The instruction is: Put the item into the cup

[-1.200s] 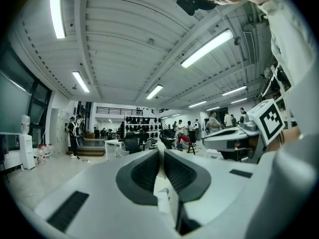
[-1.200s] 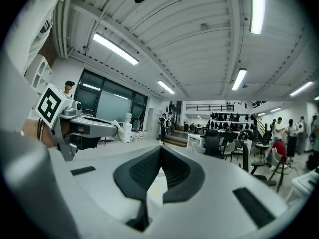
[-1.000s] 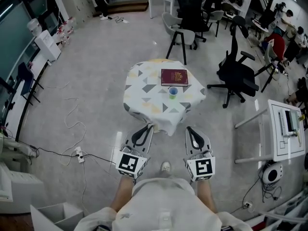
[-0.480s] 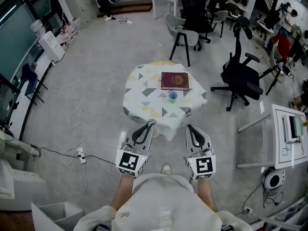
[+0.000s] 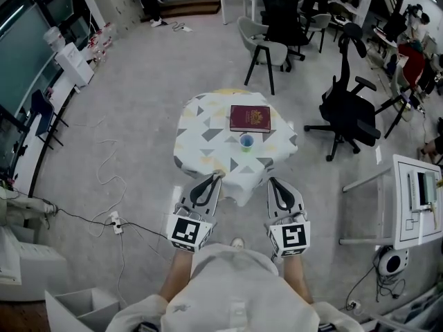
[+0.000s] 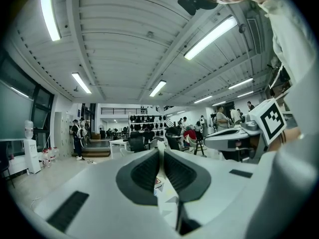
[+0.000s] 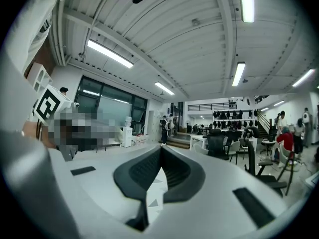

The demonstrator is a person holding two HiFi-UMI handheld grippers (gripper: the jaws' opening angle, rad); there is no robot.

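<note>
A small round table point(image 5: 208, 133) with a white cloth printed with grey and yellow triangles stands ahead of me. On it sits a small green cup point(image 5: 246, 142) with a blue rim, and behind it lies a dark red book point(image 5: 250, 118). My left gripper point(image 5: 215, 176) and right gripper point(image 5: 271, 182) are held low near the table's near edge, both shut and holding nothing. The left gripper point(image 6: 160, 151) and the right gripper point(image 7: 160, 149) each show tips closed together, with the cloth seen beyond.
Black office chairs point(image 5: 349, 109) stand right of the table, and a grey chair point(image 5: 261, 47) behind it. A white desk point(image 5: 415, 192) is at the right. Cables and a power strip point(image 5: 114, 223) lie on the floor at the left. People stand far off.
The table has drawn slightly nearer and shifted a little in the head view. Both grippers stay shut in the same pose.
</note>
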